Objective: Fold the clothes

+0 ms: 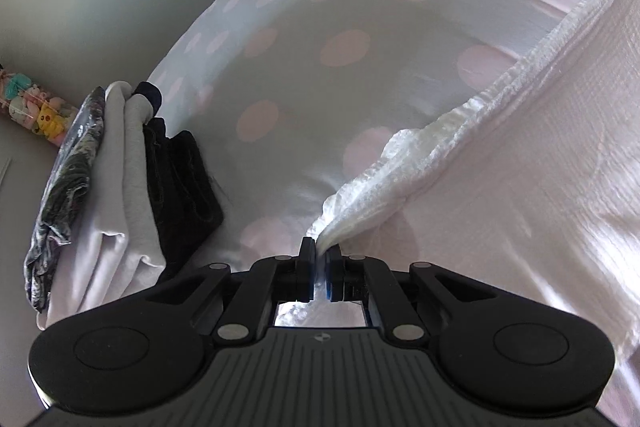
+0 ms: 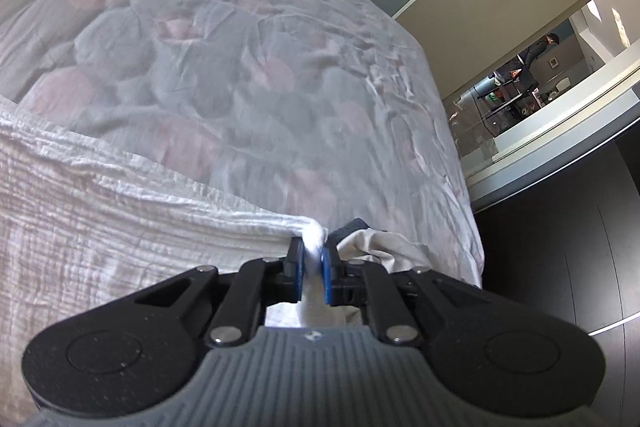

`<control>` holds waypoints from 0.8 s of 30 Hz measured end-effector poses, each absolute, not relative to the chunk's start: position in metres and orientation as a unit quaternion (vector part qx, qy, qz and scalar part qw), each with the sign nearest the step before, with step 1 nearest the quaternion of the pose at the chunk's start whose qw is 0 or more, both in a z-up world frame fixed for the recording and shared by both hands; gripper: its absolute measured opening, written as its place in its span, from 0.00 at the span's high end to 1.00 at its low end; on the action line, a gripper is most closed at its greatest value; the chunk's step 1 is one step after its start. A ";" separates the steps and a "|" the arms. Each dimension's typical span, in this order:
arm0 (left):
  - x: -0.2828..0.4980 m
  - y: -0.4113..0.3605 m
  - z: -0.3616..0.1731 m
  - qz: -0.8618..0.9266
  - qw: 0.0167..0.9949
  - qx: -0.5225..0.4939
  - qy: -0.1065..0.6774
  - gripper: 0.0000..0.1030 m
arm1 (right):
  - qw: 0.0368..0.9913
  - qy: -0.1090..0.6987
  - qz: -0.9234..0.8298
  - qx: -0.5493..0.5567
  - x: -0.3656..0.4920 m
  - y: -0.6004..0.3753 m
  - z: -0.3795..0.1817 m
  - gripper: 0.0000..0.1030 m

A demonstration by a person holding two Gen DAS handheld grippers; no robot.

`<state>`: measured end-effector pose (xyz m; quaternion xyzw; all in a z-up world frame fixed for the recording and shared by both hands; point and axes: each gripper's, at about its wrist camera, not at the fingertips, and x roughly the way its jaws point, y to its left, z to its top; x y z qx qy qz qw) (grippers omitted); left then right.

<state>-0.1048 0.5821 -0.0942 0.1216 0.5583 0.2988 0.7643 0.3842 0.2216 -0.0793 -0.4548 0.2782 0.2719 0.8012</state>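
A white crinkled garment [image 1: 520, 131] stretches away to the right in the left wrist view. My left gripper [image 1: 319, 251] is shut on a bunched corner of its gathered edge. In the right wrist view the same white garment [image 2: 100, 219] spreads to the left, held above the dotted bed cover. My right gripper [image 2: 311, 255] is shut on another bunched corner of it. The cloth hangs taut between the two grips.
The bed [image 1: 340, 43] has a pale cover with pink dots. A stack of folded clothes [image 1: 132, 187], dark, grey and white, lies at its left edge. A beige garment [image 2: 380, 247] lies just right of my right gripper. A dark wardrobe [image 2: 560, 247] and a doorway [image 2: 540, 75] stand to the right.
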 end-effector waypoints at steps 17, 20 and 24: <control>-0.105 0.600 -0.102 0.368 0.782 0.038 0.502 0.46 | 0.847 0.299 0.252 -0.360 0.426 0.233 -0.104 0.49; -0.112 0.583 -0.087 0.376 0.794 0.043 0.476 0.39 | 0.858 0.296 0.247 -0.338 0.420 0.211 -0.080 0.49; -0.114 0.561 -0.075 0.362 0.809 0.039 0.462 0.38 | 0.869 0.291 0.246 -0.317 0.408 0.179 -0.053 0.49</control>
